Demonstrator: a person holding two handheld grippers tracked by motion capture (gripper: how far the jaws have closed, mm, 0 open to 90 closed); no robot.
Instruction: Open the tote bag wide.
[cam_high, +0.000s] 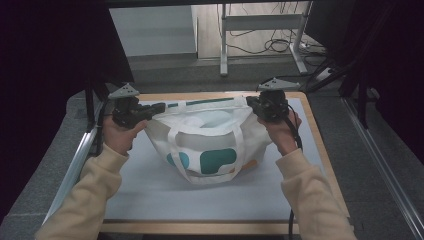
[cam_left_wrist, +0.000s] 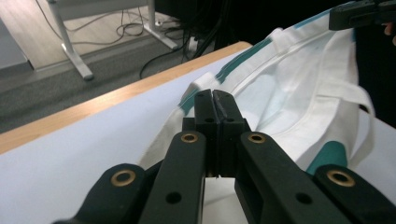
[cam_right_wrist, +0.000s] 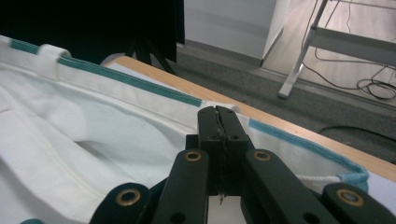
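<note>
No readable text, brand, number or sign appears anywhere. The white tote bag (cam_high: 207, 145) carries only teal and orange shapes on its side, not letters. Its teal rim trim (cam_right_wrist: 130, 80) is plain

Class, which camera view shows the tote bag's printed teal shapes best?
The high view: the tote bag faces it, showing its teal shapes whole. The left gripper view catches one teal patch edge-on; the right gripper view shows mainly the teal-trimmed rim.

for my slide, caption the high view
Both grippers pinch the tote bag's rim, holding it open.
</note>
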